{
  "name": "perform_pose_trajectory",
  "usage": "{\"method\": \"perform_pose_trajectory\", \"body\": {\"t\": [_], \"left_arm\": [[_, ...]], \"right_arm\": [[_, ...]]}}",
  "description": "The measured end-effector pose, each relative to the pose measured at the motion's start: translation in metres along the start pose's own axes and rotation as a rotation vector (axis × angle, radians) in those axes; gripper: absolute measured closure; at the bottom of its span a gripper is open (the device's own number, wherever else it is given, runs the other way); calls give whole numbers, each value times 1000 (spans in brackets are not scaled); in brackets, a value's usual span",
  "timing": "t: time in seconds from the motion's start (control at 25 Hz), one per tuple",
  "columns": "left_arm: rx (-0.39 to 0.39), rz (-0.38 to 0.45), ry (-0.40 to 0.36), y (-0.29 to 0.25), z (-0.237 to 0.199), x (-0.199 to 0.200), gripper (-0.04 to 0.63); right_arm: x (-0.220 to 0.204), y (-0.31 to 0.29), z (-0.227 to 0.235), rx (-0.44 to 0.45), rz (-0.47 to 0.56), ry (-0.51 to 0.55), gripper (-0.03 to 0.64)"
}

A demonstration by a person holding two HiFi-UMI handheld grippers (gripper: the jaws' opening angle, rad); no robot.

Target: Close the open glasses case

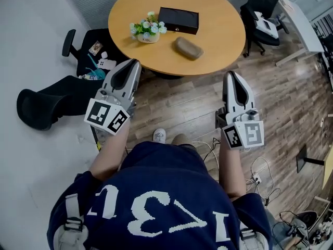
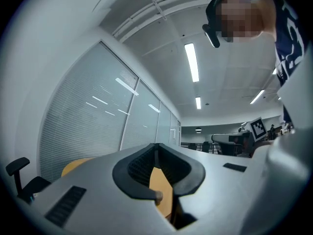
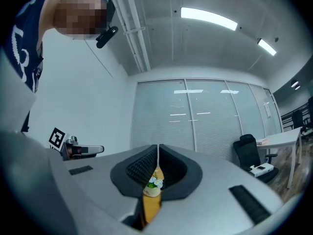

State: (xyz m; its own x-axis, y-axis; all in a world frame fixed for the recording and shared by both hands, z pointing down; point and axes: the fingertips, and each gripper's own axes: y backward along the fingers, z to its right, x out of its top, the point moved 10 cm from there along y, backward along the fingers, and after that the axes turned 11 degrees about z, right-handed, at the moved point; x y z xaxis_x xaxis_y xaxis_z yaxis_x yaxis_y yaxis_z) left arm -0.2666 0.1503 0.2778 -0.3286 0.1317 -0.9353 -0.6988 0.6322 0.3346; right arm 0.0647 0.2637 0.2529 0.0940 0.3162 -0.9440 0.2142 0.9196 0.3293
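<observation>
Head view: left tongs (image 1: 133, 64) and right tongs (image 1: 231, 77), pressed together and empty, short of the counter (image 1: 221, 20); approach stage, apparently, with the black case (image 1: 178, 20) to reach next.

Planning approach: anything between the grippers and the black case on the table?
Partly. A brown pouch lies just in front of the black case, toward the right gripper; a flower pot sits at its left end, toward the left gripper.

Left hand-held gripper (image 2: 156, 148) closed (nothing held); orange tabletop (image 2: 160, 187), probably, beyond.
</observation>
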Motion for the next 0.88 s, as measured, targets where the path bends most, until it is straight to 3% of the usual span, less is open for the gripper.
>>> {"method": "perform_pose_trajectory", "body": {"t": [0.32, 0.76, 0.88], "left_arm": [[28, -33, 19, -31, -24, -25, 563], [150, 11, -21, -137, -52, -49, 563], [180, 20, -76, -167, -55, -52, 563]], "right_arm": [[-25, -39, 31, 7, -32, -20, 583], [-51, -161, 129, 155, -13, -65, 583], [-56, -193, 158, 201, 10, -76, 583]]}}
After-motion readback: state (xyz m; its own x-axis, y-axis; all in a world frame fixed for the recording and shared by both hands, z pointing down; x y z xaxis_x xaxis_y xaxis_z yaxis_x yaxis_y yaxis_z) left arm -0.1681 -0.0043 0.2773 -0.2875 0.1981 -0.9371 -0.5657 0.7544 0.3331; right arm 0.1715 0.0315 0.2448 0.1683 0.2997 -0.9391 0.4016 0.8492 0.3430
